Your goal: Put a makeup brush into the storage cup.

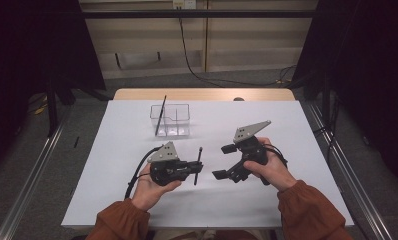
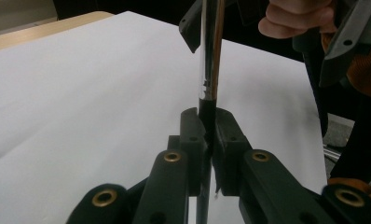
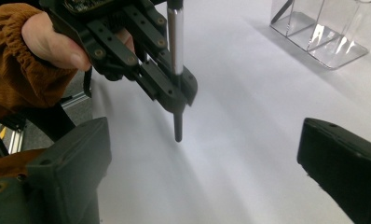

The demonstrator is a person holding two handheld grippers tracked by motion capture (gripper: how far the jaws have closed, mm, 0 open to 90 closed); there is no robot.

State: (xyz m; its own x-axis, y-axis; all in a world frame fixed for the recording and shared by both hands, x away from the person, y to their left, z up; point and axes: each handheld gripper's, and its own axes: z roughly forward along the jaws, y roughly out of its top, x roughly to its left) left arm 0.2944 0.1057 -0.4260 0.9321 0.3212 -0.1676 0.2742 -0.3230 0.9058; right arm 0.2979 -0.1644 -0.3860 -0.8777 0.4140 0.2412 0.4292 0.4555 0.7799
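The left gripper (image 1: 196,166) is pinching a pen (image 1: 198,165) with a black and silver barrel; its jaws are pressed onto the black lower part of the barrel, as the left gripper view shows close up (image 2: 207,135). The pen (image 2: 210,51) runs across the jaws, so that one short black end sticks out past them on one side and the long silver part on the other. In the right gripper view the short black tip of the pen (image 3: 177,126) points down at the table without clearly touching it. The right gripper (image 1: 226,161) is spread wide, its jaws well apart with nothing between them, and faces the pen from just beside it.

Farther back on the table (image 1: 287,130) stands a clear plastic box (image 1: 171,120), divided into compartments. A thin dark stick (image 1: 160,115) leans in its left compartment, its upper end rising above the rim; the other compartment looks empty as far as can be told.

The white tabletop is bare around both grippers, with open room on each side and toward the box. The near edge runs just behind the person's wrists, and a strip of bare wood (image 1: 202,94) shows along the far edge.
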